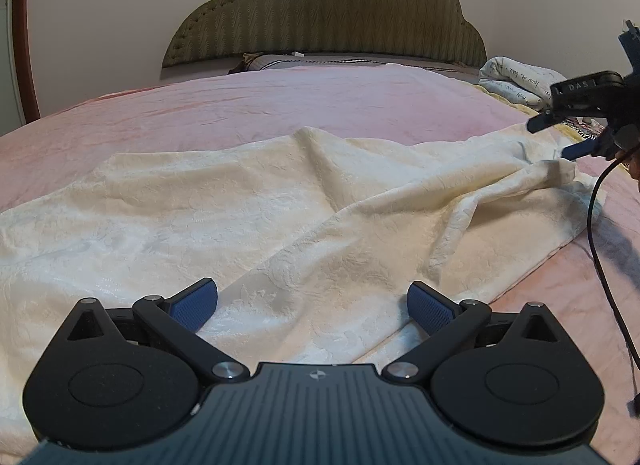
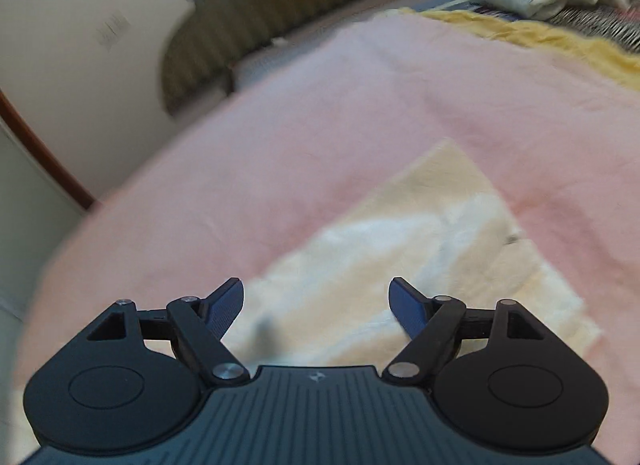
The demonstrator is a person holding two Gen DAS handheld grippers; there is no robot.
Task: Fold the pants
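Cream textured pants lie spread and rumpled on the pink bed cover, with ridges running toward the right. My left gripper hovers open at the near edge of the cloth, nothing between its blue pads. At the far right my right gripper stands open just above the bunched end of the pants. In the blurred right wrist view, the right gripper is open over a flat cream end of the pants, and its pads hold nothing.
A padded olive headboard and a dark pillow close off the far side. White printed bedding and a yellow blanket edge lie at the back right. A black cable hangs at the right. A wooden frame stands at the left.
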